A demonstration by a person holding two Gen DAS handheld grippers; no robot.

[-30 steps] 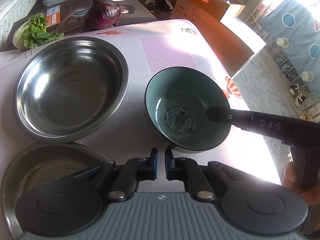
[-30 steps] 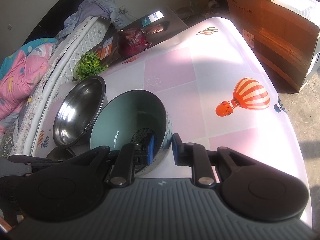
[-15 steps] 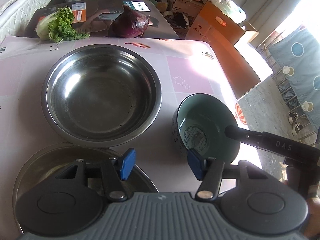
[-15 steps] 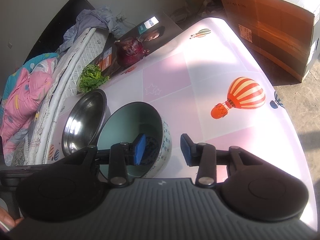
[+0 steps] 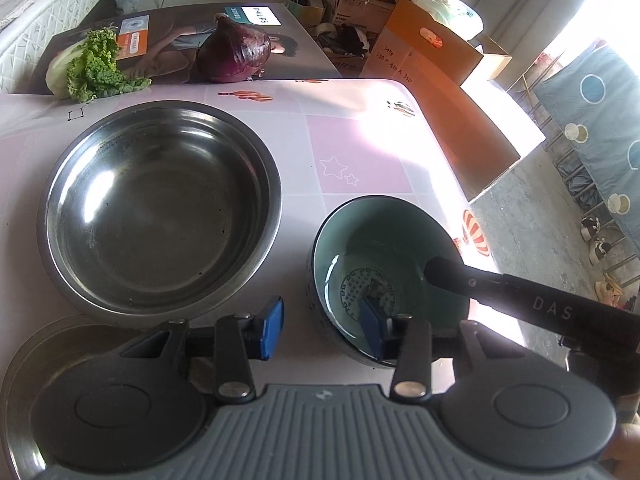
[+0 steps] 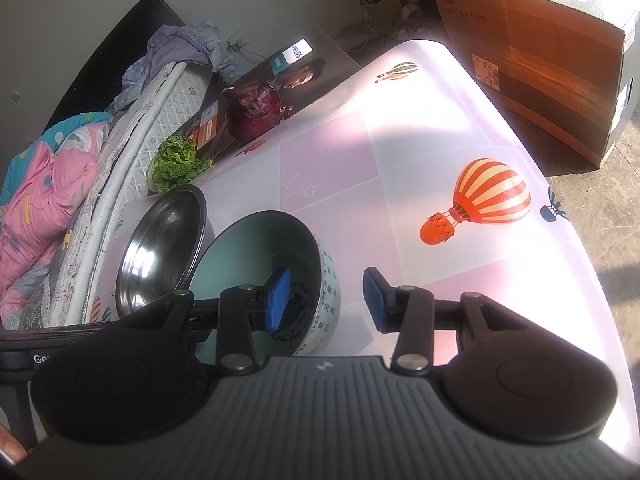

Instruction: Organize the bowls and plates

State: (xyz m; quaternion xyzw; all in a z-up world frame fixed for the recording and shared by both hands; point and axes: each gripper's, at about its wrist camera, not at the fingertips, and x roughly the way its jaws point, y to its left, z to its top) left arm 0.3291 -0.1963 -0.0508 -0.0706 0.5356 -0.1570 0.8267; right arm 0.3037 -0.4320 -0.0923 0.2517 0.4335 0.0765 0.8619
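A teal ceramic bowl (image 5: 384,256) with a patterned outside (image 6: 328,292) stands on the pink tablecloth. My left gripper (image 5: 320,330) straddles its near-left rim, one finger inside and one outside. Its jaws are closing, but the pads stand clear of the wall. My right gripper (image 6: 328,300) straddles the opposite rim, its left finger inside the bowl, its jaws closing with a gap still showing. Its black finger (image 5: 472,280) reaches into the bowl in the left wrist view. A large steel bowl (image 5: 160,216) sits to the left, and a steel pan (image 5: 44,352) lies under my left gripper.
A red cabbage (image 5: 236,54) and a lettuce (image 5: 92,68) lie on a flat printed box (image 5: 168,36) at the table's far edge. Cardboard boxes (image 5: 432,52) stand past the right edge, with a mattress (image 6: 132,152) along the left. The balloon-printed cloth (image 6: 492,196) is bare on the right.
The right gripper, earlier shut on the teal bowl's rim, has let go and opened. The left gripper opened wide from shut, then narrowed, and now has one finger inside the bowl.
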